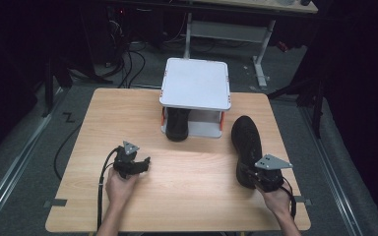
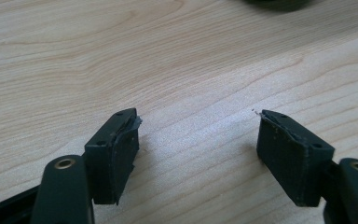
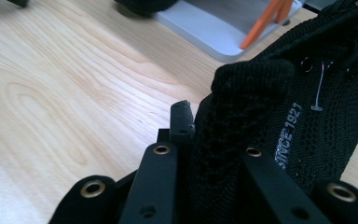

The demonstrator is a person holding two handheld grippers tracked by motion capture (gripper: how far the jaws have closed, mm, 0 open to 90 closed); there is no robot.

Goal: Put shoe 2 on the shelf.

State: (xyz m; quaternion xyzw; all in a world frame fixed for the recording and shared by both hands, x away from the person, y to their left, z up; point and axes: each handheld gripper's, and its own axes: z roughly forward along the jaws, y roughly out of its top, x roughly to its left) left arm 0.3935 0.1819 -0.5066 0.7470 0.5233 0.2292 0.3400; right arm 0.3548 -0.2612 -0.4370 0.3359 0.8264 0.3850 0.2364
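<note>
Shoe (image 1: 246,147) heel between right tool (image 1: 257,173) jaws, clamped; left tool (image 1: 145,164) apart, well away.

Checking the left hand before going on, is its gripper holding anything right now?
No, the left gripper has its jaws spread apart over bare table.

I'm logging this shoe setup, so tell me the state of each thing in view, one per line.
Black knit shoe: on the wooden table, heel collar pinched by the right gripper.
Second black shoe: tucked under the small white two-level rack, toe out.
Left gripper: jaws open, holding nothing, low over the light wooden table.
</note>
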